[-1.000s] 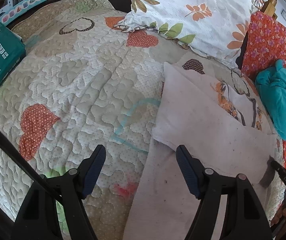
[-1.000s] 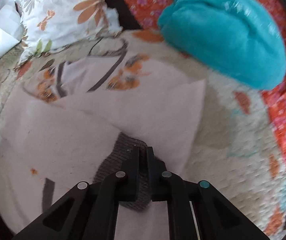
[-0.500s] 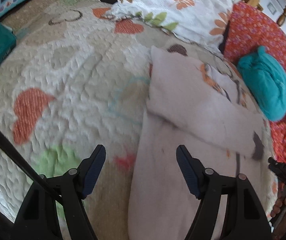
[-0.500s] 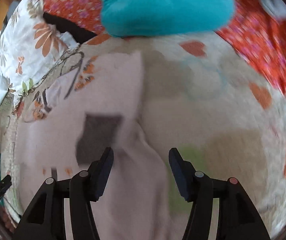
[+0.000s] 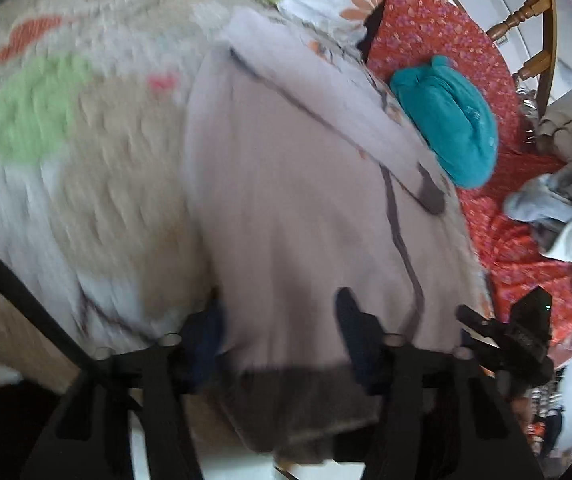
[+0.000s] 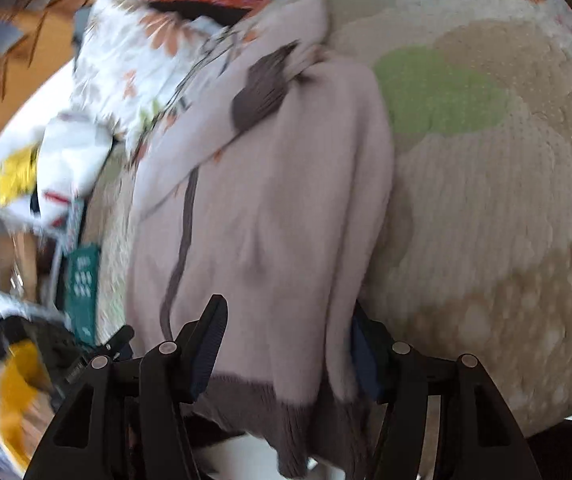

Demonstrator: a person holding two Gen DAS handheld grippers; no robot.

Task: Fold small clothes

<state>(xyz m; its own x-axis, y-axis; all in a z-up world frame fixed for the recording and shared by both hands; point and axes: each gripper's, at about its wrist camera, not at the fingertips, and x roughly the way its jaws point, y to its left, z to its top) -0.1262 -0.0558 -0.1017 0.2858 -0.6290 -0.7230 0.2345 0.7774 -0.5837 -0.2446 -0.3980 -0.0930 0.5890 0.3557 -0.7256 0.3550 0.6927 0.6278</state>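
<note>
Quilted bed (image 5: 86, 168) carries pale pink top (image 5: 286, 200), sleeves folded in. Soft, light, floppy knit; best hold = dark ribbed hem (image 6: 270, 408) corners. Left gripper (image 5: 280, 332) & right gripper (image 6: 286, 344) both spread wide, straddling hem, nothing pinched.

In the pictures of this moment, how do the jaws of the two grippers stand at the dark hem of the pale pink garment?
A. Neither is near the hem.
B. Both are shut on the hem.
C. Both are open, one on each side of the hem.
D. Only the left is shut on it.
C: the left gripper and the right gripper each show spread jaws, with the dark hem of the pale pink garment between them.
</note>
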